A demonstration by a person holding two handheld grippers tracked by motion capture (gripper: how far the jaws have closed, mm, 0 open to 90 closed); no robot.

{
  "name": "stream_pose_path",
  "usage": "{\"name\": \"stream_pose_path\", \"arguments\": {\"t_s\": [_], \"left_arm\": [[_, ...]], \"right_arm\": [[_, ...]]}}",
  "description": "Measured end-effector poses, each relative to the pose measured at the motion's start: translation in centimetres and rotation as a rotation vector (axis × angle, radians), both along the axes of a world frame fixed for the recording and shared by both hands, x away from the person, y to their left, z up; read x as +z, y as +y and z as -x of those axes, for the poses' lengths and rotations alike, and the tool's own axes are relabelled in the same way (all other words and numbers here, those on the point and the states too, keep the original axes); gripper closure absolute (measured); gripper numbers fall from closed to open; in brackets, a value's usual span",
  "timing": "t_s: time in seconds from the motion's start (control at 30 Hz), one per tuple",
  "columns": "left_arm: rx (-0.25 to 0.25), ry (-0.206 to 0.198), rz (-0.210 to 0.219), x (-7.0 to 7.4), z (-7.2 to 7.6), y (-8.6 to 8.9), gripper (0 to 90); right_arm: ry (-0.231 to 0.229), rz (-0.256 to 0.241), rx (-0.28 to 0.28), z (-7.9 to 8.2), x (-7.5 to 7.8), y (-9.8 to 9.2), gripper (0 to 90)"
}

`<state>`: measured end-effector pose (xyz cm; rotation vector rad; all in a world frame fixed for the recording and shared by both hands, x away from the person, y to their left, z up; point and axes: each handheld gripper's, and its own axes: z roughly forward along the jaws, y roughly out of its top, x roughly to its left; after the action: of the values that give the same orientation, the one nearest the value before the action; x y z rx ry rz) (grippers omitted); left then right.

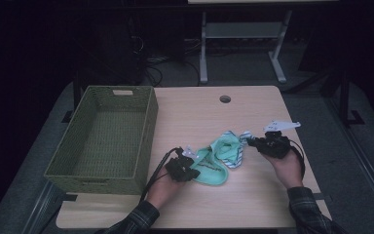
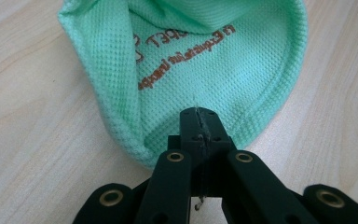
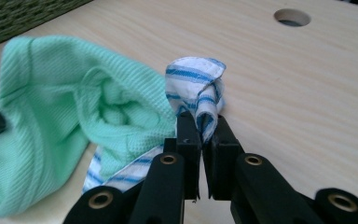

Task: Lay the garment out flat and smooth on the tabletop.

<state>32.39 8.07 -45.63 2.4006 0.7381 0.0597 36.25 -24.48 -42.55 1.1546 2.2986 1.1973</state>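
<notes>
A: What sits far left on the desk?

B: A woven basket, then the left hand-held gripper, jaws pinched on the near hem of a green cloth lying mid-desk.

A: And at right?

B: The right hand-held gripper clamps the cloth's blue-striped corner. Soft, light, floppy fabric — edges and corners look like the surest hold.

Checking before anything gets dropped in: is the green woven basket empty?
Empty as far as visible: the basket shows only its bare woven floor in the high view.
</notes>
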Motion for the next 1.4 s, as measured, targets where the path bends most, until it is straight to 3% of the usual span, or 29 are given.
{"name": "stream_pose_path", "arguments": {"t_s": [0.43,0.9,1.07,1.17,1.4], "left_arm": [[0.021,-0.002,0.024,-0.1,0.2,-0.2,89.5],[0.018,0.002,0.019,-0.1,0.1,-0.1,89.5],[0.012,-0.001,0.018,-0.1,0.1,-0.1,89.5],[0.014,-0.001,0.021,-0.1,0.1,-0.1,89.5],[0.009,-0.001,0.017,-0.1,0.0,0.0,89.4]], "right_arm": [[-0.03,0.038,-0.045,-4.1,2.6,-0.8,85.0],[-0.003,0.081,-0.099,-7.9,2.4,-1.7,84.4],[0.001,0.057,-0.091,-7.4,2.4,-1.7,72.3],[-0.006,0.041,-0.087,-6.0,2.5,-1.8,67.2],[-0.015,0.023,-0.072,-3.6,2.5,-2.2,65.8]]}}
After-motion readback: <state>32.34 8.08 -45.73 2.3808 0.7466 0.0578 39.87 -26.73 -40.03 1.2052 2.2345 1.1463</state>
